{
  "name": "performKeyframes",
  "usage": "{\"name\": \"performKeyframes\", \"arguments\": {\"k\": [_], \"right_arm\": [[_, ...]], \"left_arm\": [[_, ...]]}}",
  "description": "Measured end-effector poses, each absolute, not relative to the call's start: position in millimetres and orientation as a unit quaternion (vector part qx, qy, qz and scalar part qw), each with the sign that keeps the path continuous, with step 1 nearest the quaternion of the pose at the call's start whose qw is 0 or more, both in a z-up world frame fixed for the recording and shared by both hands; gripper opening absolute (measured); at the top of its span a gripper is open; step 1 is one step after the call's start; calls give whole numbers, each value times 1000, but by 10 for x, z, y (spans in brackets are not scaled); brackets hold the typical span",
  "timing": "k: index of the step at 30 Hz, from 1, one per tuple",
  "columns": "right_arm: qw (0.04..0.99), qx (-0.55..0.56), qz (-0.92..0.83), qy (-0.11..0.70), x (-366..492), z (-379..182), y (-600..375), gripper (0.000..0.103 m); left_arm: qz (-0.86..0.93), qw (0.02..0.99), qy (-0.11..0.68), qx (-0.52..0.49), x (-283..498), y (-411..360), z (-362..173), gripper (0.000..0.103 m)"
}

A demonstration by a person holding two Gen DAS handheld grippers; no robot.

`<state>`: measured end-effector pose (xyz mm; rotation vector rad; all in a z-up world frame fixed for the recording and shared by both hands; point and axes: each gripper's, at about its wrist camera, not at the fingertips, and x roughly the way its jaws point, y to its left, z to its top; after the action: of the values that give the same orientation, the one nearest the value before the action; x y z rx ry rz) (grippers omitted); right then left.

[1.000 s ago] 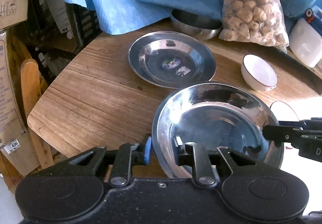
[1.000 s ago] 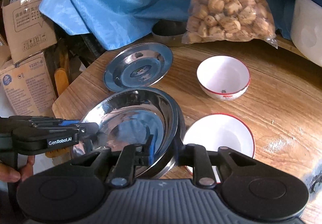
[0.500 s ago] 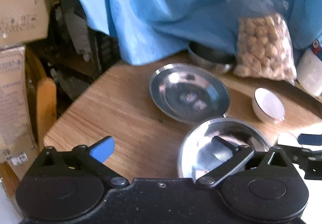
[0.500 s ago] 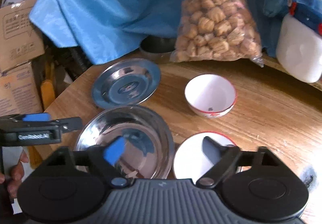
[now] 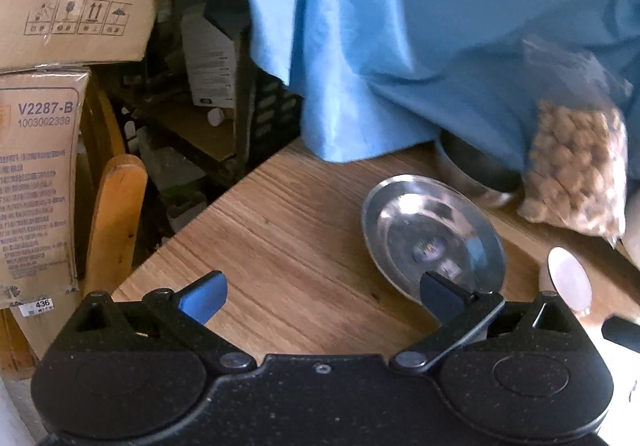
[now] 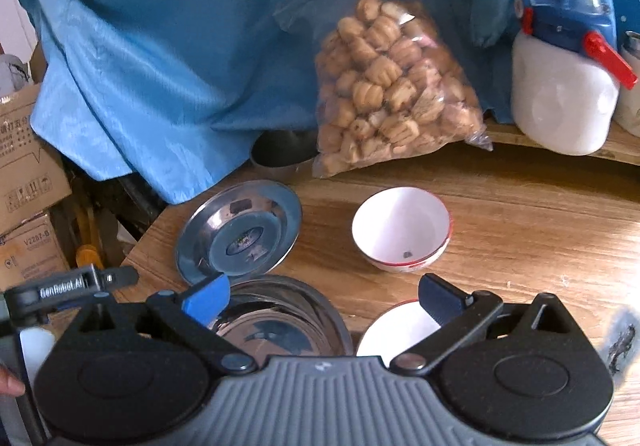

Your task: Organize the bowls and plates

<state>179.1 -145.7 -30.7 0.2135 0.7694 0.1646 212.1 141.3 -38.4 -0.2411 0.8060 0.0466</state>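
Note:
A steel plate with a sticker point(image 5: 432, 236) lies on the wooden table point(image 5: 288, 246); it also shows in the right wrist view point(image 6: 240, 232). A second steel plate point(image 6: 280, 326) lies nearer, just below my right gripper point(image 6: 324, 298), which is open and empty. A white red-rimmed bowl point(image 6: 402, 230) stands right of the sticker plate, and a white plate point(image 6: 396, 330) lies near it. My left gripper point(image 5: 322, 296) is open and empty, above bare table left of the plates. The left gripper also shows in the right wrist view point(image 6: 72, 286).
A bag of nuts point(image 6: 392, 89) and a steel bowl point(image 6: 280, 153) stand at the back under a blue cloth point(image 6: 180, 45). A white jug point(image 6: 560, 85) is at the back right. Cardboard boxes point(image 5: 36, 181) and a wooden chair point(image 5: 116, 213) stand off the table's left edge.
Both grippers opened and let go of the near steel plate, which now lies on the table. Both have drawn back and up; the left has swung left.

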Motion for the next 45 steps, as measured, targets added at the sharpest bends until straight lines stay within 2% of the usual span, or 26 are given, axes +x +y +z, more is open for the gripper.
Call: {"name": "performKeyframes", "arguments": {"k": [7,19,22,35,39,41,45], "right_arm": [[905,74,105,407,1909,-392,-1252,103],[865,106,154,466,2553,-449,-1125,102],[856,117,157,479,2637,-503,-1091,96],[856,133,119,486,2885,-654,-983,87],[855,133,103,491,2937,-736,-928,75],[853,135,101,493,2969,-778,-902,66],[845,143,102,505,3032,-854,-878,56]], "left_arm": [[-3,909,402,-112,2452,1484,-493,102],[-44,898,429,-89,2807,1434,-680,102],[-58,898,430,-71,2871,1411,-682,102],[-102,895,434,-28,3031,1301,-678,102],[-103,890,442,-38,3091,1333,-702,95],[-108,889,443,-51,3113,1355,-705,93],[-126,883,448,-65,3159,1348,-705,74]]}}
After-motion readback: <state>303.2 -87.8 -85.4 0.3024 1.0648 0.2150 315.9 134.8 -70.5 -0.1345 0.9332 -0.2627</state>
